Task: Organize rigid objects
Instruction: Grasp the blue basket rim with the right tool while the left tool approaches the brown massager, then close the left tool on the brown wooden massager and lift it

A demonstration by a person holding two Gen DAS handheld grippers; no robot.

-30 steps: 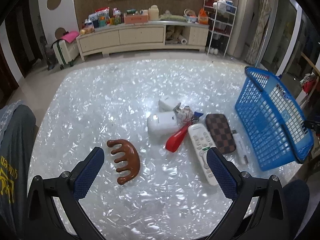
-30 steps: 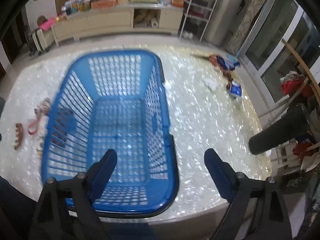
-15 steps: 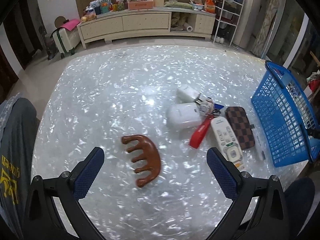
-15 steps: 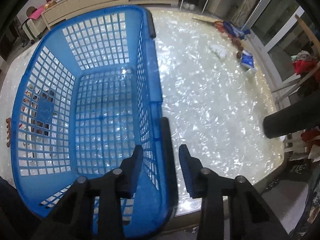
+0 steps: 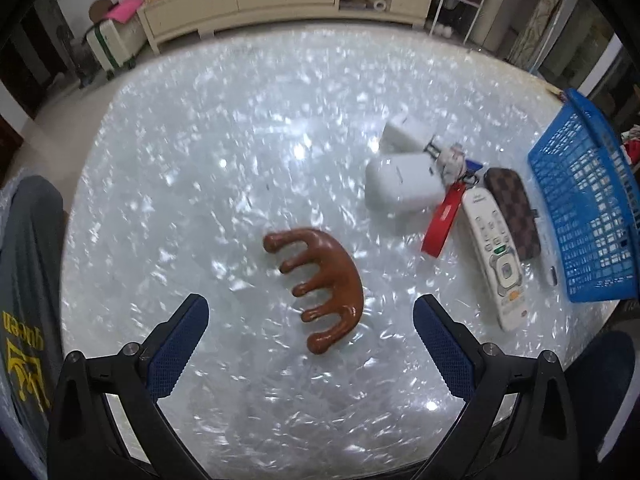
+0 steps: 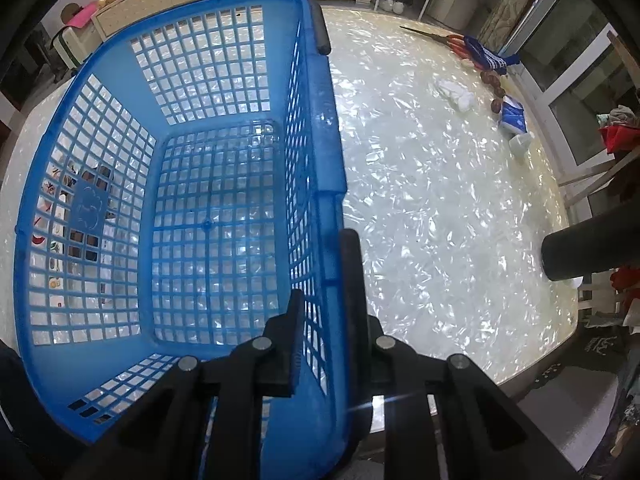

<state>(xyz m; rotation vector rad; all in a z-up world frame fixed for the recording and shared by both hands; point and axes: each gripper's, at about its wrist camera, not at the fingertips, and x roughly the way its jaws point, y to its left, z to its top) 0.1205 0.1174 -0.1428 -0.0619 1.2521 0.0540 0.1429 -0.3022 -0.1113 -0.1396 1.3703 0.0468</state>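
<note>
Closed in from wide, right jaws now pinching basket (image 6: 320, 184) rim, light, stiff; left jaws spread above comb (image 5: 320, 280), hard, slick wood, best gripped across spine.

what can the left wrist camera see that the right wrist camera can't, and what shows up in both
Only the left wrist view shows the brown wooden comb lying between the wide-open left gripper's fingers, plus two white boxes.

Only the right wrist view shows the right gripper with its jaws closing on the basket's right wall, the basket's empty inside, and the clutter at the table's far right edge.

Both show the blue basket and the pearly table. The remote, checkered case and red strap show clearly on the left, only in bits through the mesh on the right.
</note>
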